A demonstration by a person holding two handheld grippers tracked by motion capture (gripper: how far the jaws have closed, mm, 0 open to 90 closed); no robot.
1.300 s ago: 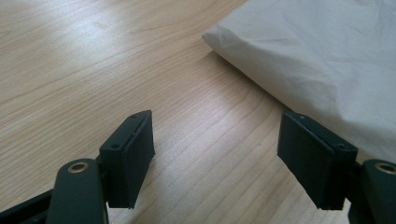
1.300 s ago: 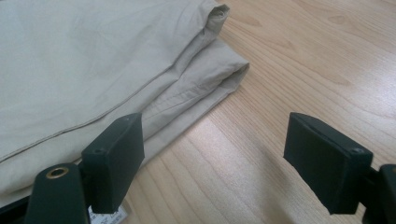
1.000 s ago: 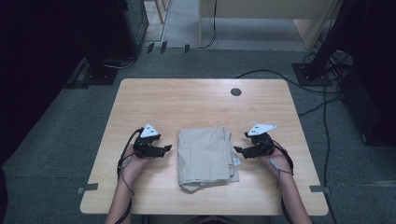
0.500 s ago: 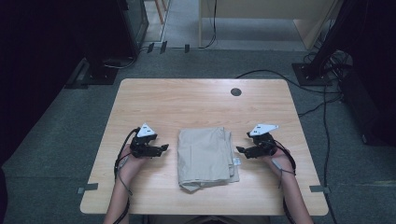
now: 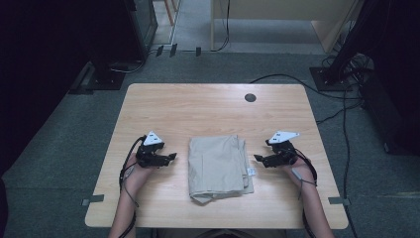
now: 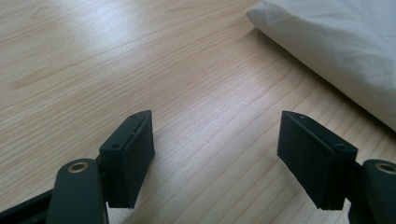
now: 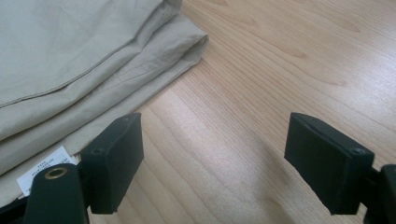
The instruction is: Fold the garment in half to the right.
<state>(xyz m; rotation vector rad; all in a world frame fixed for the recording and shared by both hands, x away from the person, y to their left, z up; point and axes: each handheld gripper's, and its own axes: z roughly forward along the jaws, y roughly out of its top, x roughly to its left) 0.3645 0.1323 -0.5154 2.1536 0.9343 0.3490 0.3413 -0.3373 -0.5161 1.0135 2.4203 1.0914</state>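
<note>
A folded beige cloth (image 5: pixel 218 166) lies in the middle of the wooden table (image 5: pixel 208 111), with a small white label (image 5: pixel 251 171) at its right edge. My left gripper (image 5: pixel 172 156) rests on the table just left of the cloth, jaws open and empty, pointing at it. My right gripper (image 5: pixel 257 158) sits just right of the cloth, also open and empty. In the left gripper view the cloth (image 6: pixel 341 42) lies at the upper right beyond my gripper (image 6: pixel 217 158). In the right gripper view the cloth's layered edge (image 7: pixel 88 70) and label (image 7: pixel 46 173) lie by the left jaw of my gripper (image 7: pixel 212 161).
A round dark grommet hole (image 5: pixel 250 97) sits near the table's far edge. Cables (image 5: pixel 341 119) run over the carpet to the right, and dark furniture stands at the back left and right. Bare tabletop stretches beyond the cloth.
</note>
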